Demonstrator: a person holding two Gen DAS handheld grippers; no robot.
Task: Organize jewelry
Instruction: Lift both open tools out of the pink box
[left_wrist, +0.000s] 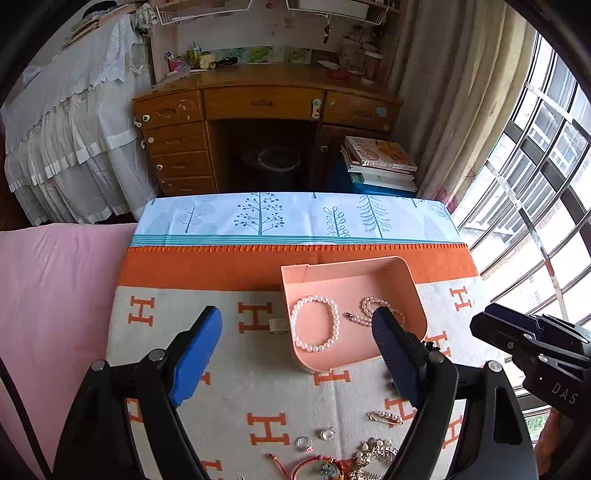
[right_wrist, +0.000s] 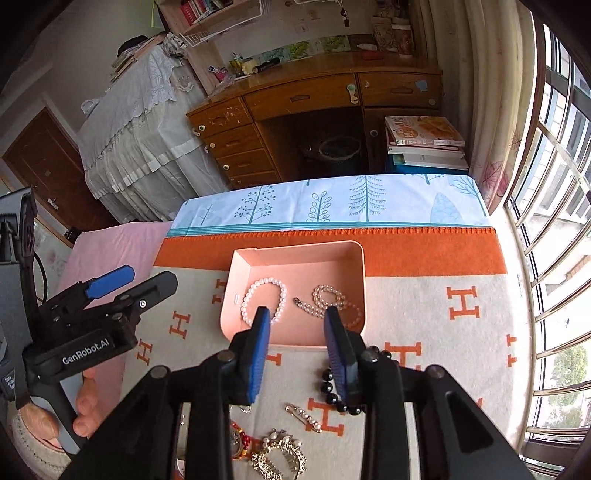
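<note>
A pink tray (left_wrist: 406, 288) lies on the H-patterned blanket. Inside it are a white pearl bracelet (left_wrist: 315, 349) and a pinkish pearl strand (left_wrist: 365, 306). My left gripper (left_wrist: 295, 312) hovers over the tray's near left side, jaws wide open and empty. My right gripper (right_wrist: 297, 312) hangs above the tray's (right_wrist: 354, 258) near rim, jaws partly apart with nothing between them. Beyond its tips lie the white bracelet (right_wrist: 245, 299) and the strand (right_wrist: 321, 291). Loose on the blanket nearer me are a black bead bracelet (right_wrist: 330, 387), a pearl pin (right_wrist: 304, 415), a gold comb (right_wrist: 280, 458) and two rings (left_wrist: 304, 441).
The blanket (left_wrist: 221, 387) covers a table with a tree-print cloth (left_wrist: 295, 218) at its far end. A pink sheet (left_wrist: 55, 288) lies to the left and a barred window (left_wrist: 535, 184) to the right. Beyond stand a wooden desk (left_wrist: 258, 103) and stacked books (left_wrist: 380, 162).
</note>
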